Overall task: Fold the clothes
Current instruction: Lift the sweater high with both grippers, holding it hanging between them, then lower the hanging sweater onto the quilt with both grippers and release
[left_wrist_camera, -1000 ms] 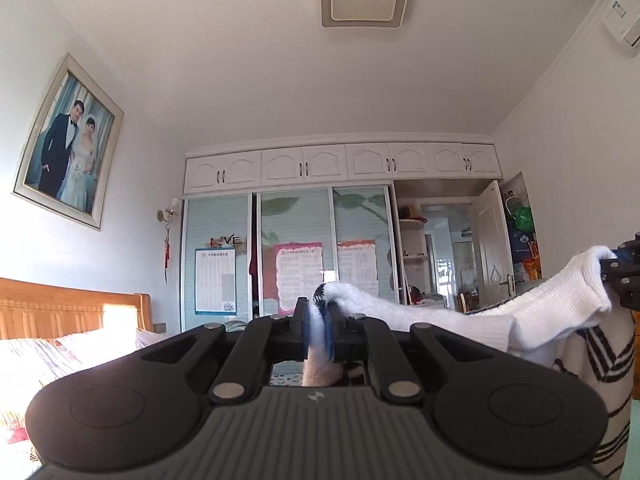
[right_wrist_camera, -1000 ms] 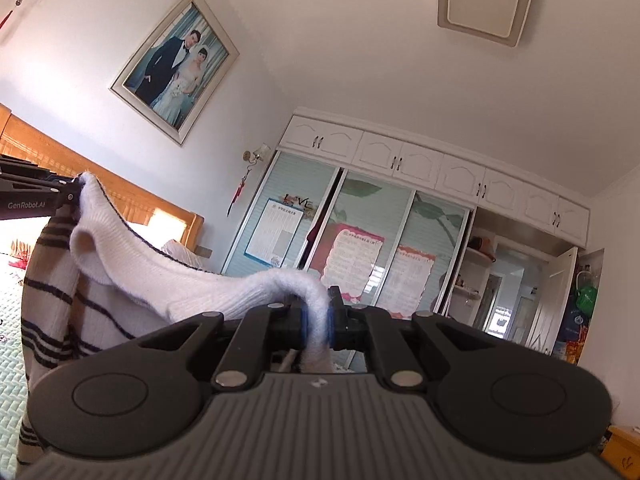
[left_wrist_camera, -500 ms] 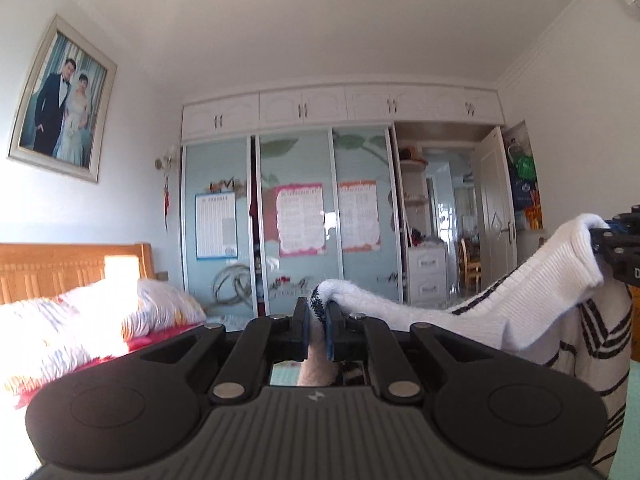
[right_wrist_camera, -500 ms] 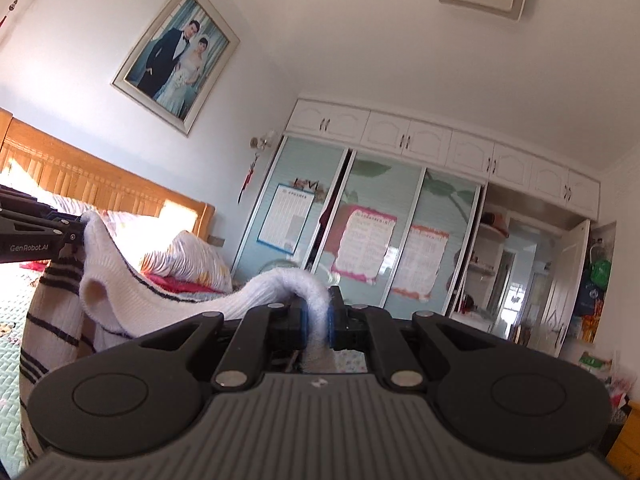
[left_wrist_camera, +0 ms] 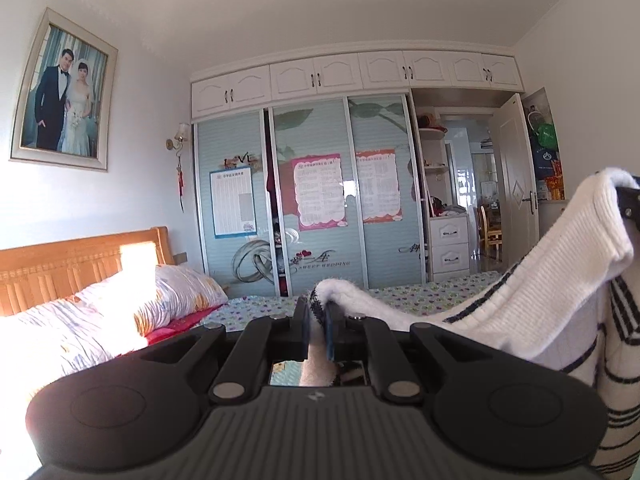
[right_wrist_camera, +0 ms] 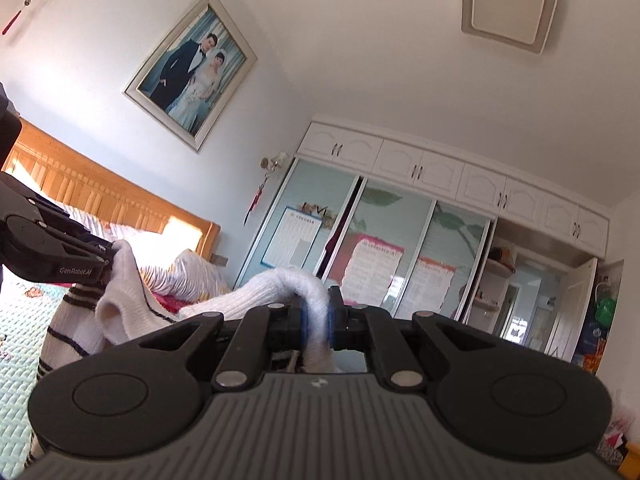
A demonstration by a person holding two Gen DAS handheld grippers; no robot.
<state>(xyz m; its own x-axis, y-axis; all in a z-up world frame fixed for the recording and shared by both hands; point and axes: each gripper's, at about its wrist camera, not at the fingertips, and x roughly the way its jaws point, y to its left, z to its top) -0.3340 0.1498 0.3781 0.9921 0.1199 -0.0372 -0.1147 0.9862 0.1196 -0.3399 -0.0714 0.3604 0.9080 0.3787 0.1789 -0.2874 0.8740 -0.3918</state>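
Note:
A white knitted sweater with dark stripes (left_wrist_camera: 532, 300) hangs in the air, stretched between both grippers. My left gripper (left_wrist_camera: 318, 320) is shut on one end of its ribbed white edge. My right gripper (right_wrist_camera: 316, 316) is shut on the other end, and the white knit (right_wrist_camera: 248, 300) sags between the two. The right gripper's black fingers (left_wrist_camera: 628, 204) show at the right edge of the left wrist view. In the right wrist view the left gripper's fingers (right_wrist_camera: 80, 256) pinch the cloth at the left, and the striped body (right_wrist_camera: 68, 332) hangs down below them.
A bed (left_wrist_camera: 400, 294) with a patterned cover lies below, with pillows (left_wrist_camera: 120, 304) and a wooden headboard (left_wrist_camera: 60, 264) at the left. A sliding-door wardrobe (left_wrist_camera: 320, 208) fills the far wall. An open door (left_wrist_camera: 516, 184) stands at the right. A framed photo (right_wrist_camera: 192, 72) hangs above the headboard.
The left wrist view has tilted down, so more of the bed shows. The right wrist view has tilted up and rolled. Both grippers stay shut on the sweater.

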